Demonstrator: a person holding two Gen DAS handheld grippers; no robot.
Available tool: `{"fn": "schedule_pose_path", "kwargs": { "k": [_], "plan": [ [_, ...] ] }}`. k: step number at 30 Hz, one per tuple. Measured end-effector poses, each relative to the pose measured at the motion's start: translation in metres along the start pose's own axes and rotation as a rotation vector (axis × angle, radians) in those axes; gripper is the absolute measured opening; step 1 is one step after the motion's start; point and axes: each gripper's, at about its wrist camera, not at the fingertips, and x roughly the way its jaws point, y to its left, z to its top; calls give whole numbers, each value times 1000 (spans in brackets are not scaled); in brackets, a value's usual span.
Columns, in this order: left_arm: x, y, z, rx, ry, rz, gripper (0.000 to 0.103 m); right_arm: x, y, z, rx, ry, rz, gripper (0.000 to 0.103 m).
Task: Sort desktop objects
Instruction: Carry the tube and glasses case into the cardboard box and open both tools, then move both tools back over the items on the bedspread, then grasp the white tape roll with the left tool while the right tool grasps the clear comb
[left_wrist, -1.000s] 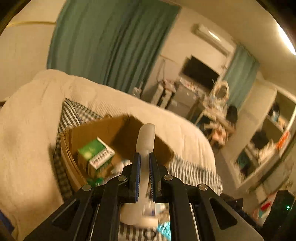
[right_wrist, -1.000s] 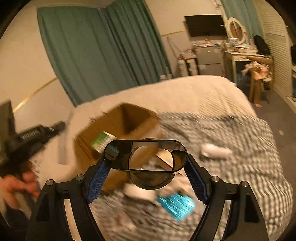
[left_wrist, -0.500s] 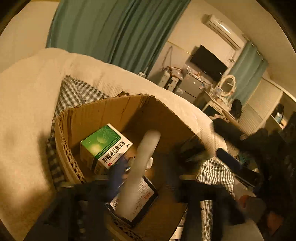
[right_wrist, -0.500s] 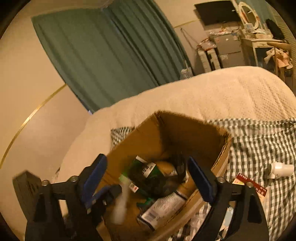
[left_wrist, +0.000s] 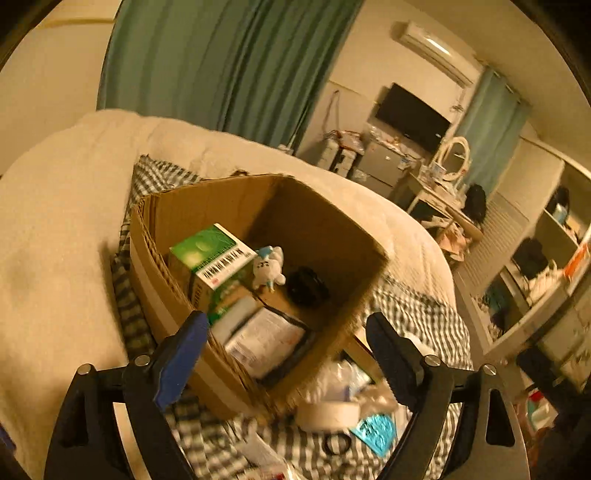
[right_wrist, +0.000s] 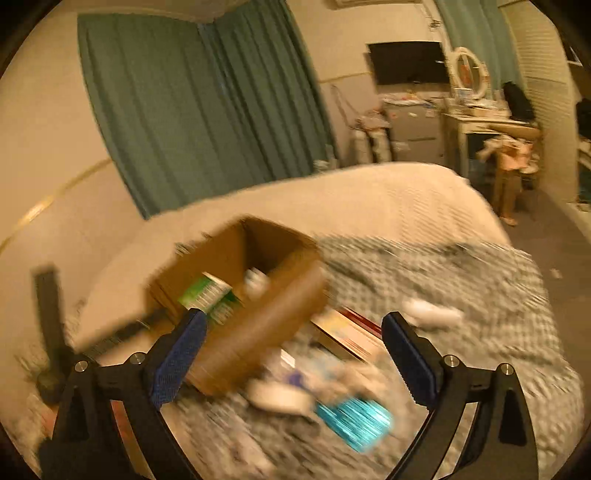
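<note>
Both grippers were empty here. The left gripper (left_wrist: 286, 354) had its 2 blue-padded fingers (left_wrist: 181, 360) spread wide, nothing between them, hovering over the near edge of the open brown cardboard box (left_wrist: 207, 373). The right gripper (right_wrist: 293, 360) was spread wide too, also holding nothing, though that view was smeared with motion blur.

The box sat on a black-and-white checked cloth (left_wrist: 421, 310) laid over a cream blanket (left_wrist: 51, 266). Inside it, seen from the left wrist: a green and white carton with a barcode (left_wrist: 214, 258) leaning against the left wall, a small white plush toy with a blue top (left_wrist: 269, 267) just beside it, a dark round thing (left_wrist: 306, 286) near the middle that I couldn't make out, and a flat white printed packet (left_wrist: 264, 341) at the near end.

Still out on the cloth, in front of the box: a white roll of tape (left_wrist: 327, 415), a shiny teal foil packet (left_wrist: 373, 430) and a small black ring (left_wrist: 336, 443) between them. From the right wrist, a white tube-shaped thing (right_wrist: 430, 310) lay well apart to the right, and a flat red-edged box (right_wrist: 347, 334) sat just beside the cardboard one.
</note>
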Motion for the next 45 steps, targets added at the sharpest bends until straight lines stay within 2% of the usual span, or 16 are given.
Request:
{"fn": "schedule_pose_path", "kwargs": {
  "k": [5,9,16,20,24,26,28,29,31,32,33,35,37,41,43,45],
  "plan": [
    [-10,-14,-52,39,19,19,96,-17,-60,-53,21,32,-128,96],
    [5,-31,-80,81,94,49,96,-9,-88,-77,107,75,-141,96],
    [45,-56,-109,146,179,43,96,6,-91,-85,90,79,-89,96],
    [73,-65,-118,186,177,65,96,30,-93,-88,88,123,-75,96],
    [99,-71,-127,251,207,110,96,55,-93,-89,77,158,-75,96],
    [110,-70,-130,253,226,125,96,66,-94,-92,62,180,-81,96],
    [116,-66,-128,237,206,169,96,77,-96,-96,47,204,-92,96],
    [118,-65,-128,226,205,159,95,83,-98,-98,43,217,-97,96],
    [122,-64,-127,206,215,119,81,93,-101,-101,41,238,-97,96],
    [123,-66,-127,210,221,128,81,98,-103,-101,37,247,-95,96],
    [122,-68,-127,219,219,139,80,105,-104,-102,27,256,-99,95],
    [120,-73,-129,246,224,152,80,118,-107,-104,15,278,-125,83],
    [117,-74,-131,260,232,153,80,135,-109,-106,8,313,-136,66],
    [112,-66,-125,177,284,124,80,153,-105,-110,-50,337,-167,65],
    [110,-64,-123,157,305,117,80,158,-102,-110,-76,346,-183,56],
    [111,-65,-123,159,320,117,80,163,-101,-110,-100,355,-199,55]
  ]
}}
